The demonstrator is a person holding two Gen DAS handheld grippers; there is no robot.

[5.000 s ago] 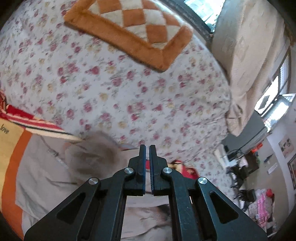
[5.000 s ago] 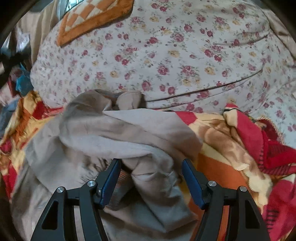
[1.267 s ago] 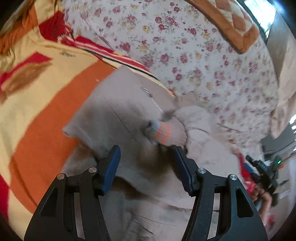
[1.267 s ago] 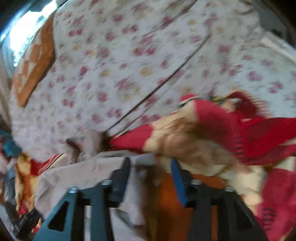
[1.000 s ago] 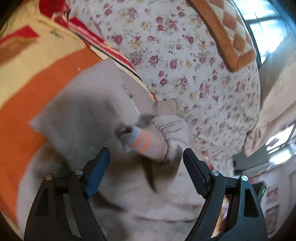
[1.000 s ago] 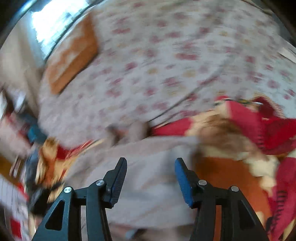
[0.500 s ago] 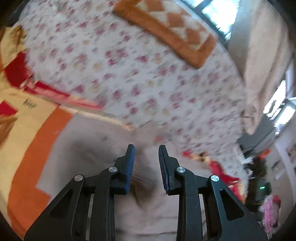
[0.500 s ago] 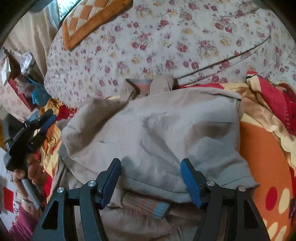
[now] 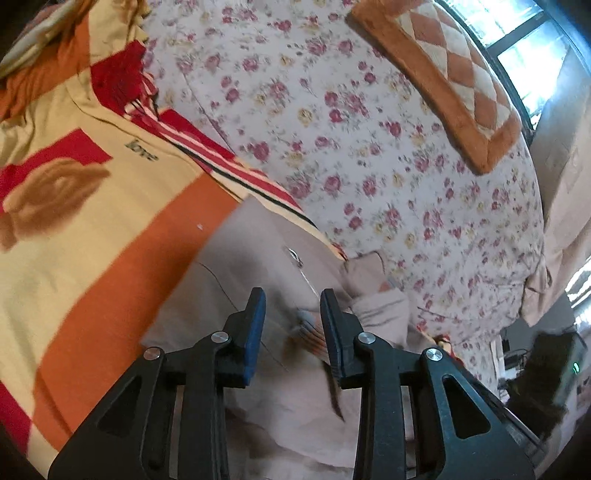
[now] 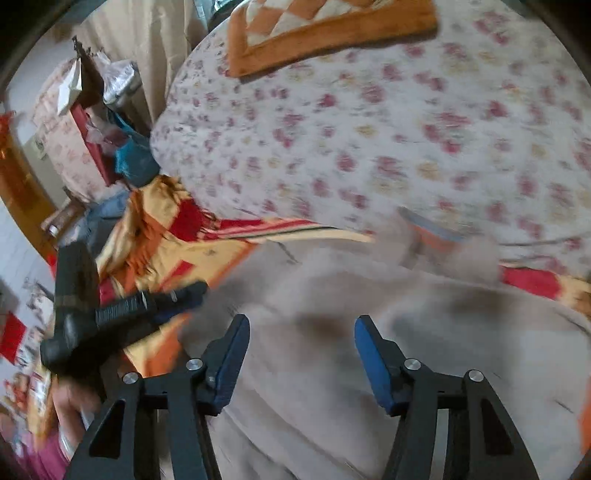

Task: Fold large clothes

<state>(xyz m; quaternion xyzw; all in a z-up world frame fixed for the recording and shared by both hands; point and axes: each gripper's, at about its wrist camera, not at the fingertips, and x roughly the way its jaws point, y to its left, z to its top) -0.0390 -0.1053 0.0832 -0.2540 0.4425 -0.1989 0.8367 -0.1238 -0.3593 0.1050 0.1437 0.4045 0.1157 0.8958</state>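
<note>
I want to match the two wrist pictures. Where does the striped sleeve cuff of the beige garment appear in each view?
Left wrist view: the striped cuff lies low in the centre, between the left gripper's fingers.
Right wrist view: it is blurred, right of centre, at the garment's far edge.
Shared landmark: the orange checkered cushion, at the top of both.

Matt beige cloth jacket [image 9: 258, 266] on fleecy orange blanket [image 9: 92, 236].
Smooth floral cotton sheet [image 9: 369, 147]; plush checked mat [image 9: 443, 85].

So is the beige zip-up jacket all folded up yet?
Not yet: the beige zip-up jacket lies rumpled, one striped cuff loose on top.
</note>
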